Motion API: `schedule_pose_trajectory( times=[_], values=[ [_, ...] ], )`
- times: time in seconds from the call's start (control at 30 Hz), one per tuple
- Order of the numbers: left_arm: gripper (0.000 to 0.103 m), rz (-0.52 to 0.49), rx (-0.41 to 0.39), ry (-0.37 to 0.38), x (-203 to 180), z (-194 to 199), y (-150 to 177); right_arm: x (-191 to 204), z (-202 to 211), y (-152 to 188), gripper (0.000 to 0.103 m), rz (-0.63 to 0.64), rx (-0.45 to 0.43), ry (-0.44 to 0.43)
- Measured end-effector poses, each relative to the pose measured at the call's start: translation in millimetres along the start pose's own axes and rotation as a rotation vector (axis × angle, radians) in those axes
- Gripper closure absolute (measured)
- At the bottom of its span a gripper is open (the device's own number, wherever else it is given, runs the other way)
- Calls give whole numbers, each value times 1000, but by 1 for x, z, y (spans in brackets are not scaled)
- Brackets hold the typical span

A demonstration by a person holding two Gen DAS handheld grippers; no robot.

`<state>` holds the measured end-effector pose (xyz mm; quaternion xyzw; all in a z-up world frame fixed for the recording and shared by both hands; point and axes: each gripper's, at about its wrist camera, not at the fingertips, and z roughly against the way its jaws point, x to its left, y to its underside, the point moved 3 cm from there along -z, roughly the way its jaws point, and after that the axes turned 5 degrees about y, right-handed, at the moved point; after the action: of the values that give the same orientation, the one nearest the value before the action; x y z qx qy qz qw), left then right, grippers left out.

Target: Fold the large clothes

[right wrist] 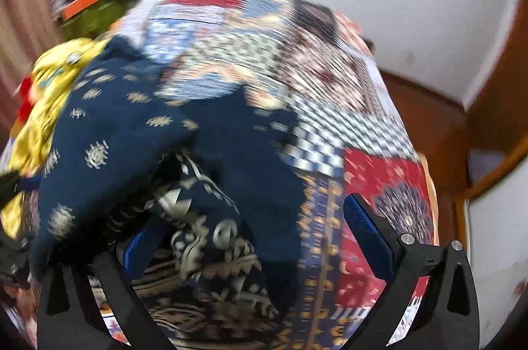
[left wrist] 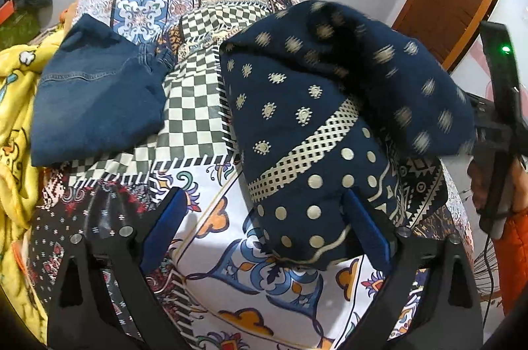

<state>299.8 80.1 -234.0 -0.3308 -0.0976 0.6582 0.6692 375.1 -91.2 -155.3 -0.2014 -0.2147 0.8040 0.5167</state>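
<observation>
The left hand-held gripper (left wrist: 264,224) is gaping wide around the navy patterned garment (left wrist: 316,119) lying on the patchwork bed (left wrist: 211,251), gripping nothing. The right hand-held gripper (right wrist: 254,237) is likewise spread over it, blurred. Only the left view is showing folded jeans (left wrist: 99,99).

On the bedspread (left wrist: 211,132), the folded jeans (left wrist: 99,105) lie left of the patterned garment (left wrist: 297,125); a blanket (left wrist: 16,105), seemingly bunched, lies farther left.
</observation>
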Motion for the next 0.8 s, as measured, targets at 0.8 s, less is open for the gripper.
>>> schedule_pose_trajectory(
  times=[0.8],
  values=[
    [1, -82, -12, -169, 2, 10, 14, 1, 6, 7, 0, -87, 33, -212]
  ],
)
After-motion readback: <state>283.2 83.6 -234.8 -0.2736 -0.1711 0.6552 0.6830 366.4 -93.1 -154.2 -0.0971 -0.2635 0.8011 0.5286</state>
